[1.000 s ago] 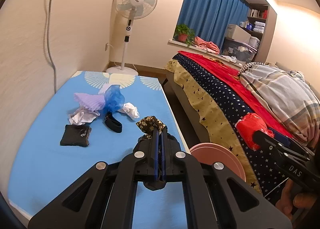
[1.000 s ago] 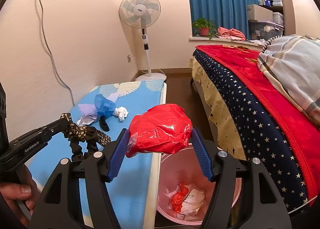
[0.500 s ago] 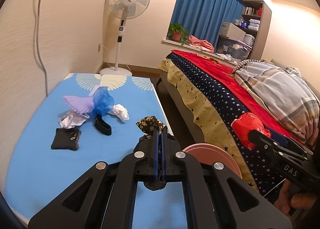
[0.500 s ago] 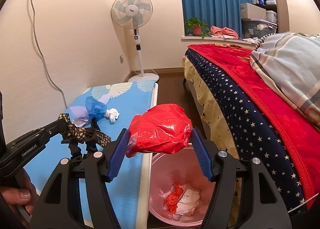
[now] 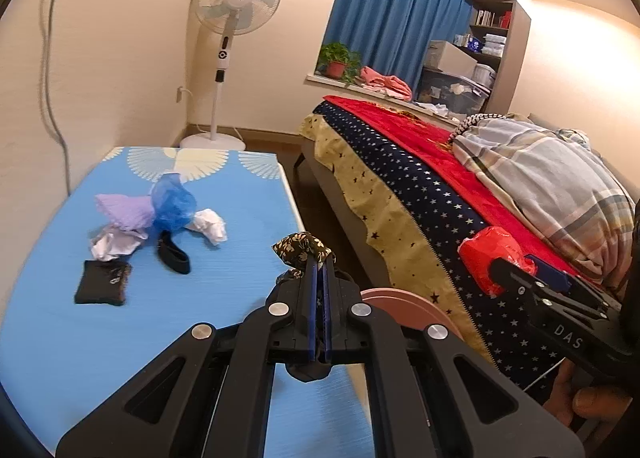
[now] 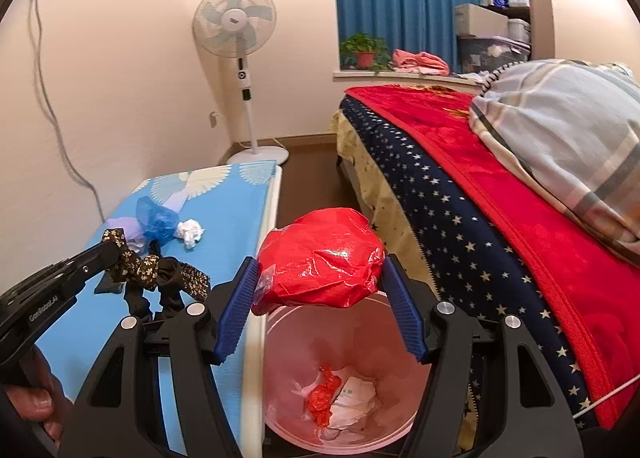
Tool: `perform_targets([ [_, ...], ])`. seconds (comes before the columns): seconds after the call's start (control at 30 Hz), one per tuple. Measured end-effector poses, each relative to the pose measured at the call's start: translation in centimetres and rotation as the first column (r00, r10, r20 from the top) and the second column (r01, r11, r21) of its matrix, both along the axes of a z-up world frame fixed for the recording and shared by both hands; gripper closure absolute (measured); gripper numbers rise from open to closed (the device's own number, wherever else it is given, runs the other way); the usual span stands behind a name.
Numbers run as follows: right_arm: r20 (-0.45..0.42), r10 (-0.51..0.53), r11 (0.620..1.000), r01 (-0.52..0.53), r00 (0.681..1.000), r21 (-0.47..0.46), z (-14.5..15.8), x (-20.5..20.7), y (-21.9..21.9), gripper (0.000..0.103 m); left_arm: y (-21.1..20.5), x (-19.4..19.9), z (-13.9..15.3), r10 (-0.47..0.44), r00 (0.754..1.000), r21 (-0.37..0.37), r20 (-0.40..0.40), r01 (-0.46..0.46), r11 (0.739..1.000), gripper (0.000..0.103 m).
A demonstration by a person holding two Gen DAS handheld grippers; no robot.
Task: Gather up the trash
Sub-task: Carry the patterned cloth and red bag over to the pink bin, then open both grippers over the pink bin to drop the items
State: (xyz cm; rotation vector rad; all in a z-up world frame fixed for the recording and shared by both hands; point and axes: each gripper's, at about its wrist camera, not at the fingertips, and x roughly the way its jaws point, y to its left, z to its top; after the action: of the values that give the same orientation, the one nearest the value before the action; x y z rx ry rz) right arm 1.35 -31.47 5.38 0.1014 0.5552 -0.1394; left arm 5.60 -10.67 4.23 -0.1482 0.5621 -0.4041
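My right gripper (image 6: 320,278) is shut on a crumpled red plastic bag (image 6: 320,258) and holds it above the pink trash bin (image 6: 288,334), which holds red and white scraps. My left gripper (image 5: 319,270) is shut on a black floral cloth (image 5: 302,248), over the right edge of the blue mat (image 5: 60,338); it also shows in the right wrist view (image 6: 108,248). On the mat lie a blue bag (image 5: 172,204), a purple bag (image 5: 124,210), white paper wads (image 5: 210,224), a black band (image 5: 172,258) and a black pouch (image 5: 102,282).
A bed with a star-patterned red and navy cover (image 5: 420,186) and a plaid duvet (image 5: 540,174) stands to the right of the bin. A standing fan (image 5: 234,14) is at the far wall. A narrow floor gap runs between mat and bed.
Both grippers have shifted right, toward the bin, still holding their loads. The bin sits more squarely under the red bag in the right wrist view.
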Motion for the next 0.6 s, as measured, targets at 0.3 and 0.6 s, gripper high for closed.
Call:
perform_targets([
  [0.3, -0.024, -0.065, 0.998, 0.064, 0.998, -0.017, -0.6, 0.0, -1.3, 0.039, -2.9, 1.0, -0.2, -0.073, 0.997, -0.033, -0.005, 0.073, 0.997, 0.101],
  [0.6, -0.048, -0.139, 0.99, 0.139, 0.989, -0.01, -1.1, -0.3, -3.4, 0.039, -6.4, 2.4, -1.8, -0.154, 0.987, -0.045, -0.046, 0.152, 0.987, 0.101],
])
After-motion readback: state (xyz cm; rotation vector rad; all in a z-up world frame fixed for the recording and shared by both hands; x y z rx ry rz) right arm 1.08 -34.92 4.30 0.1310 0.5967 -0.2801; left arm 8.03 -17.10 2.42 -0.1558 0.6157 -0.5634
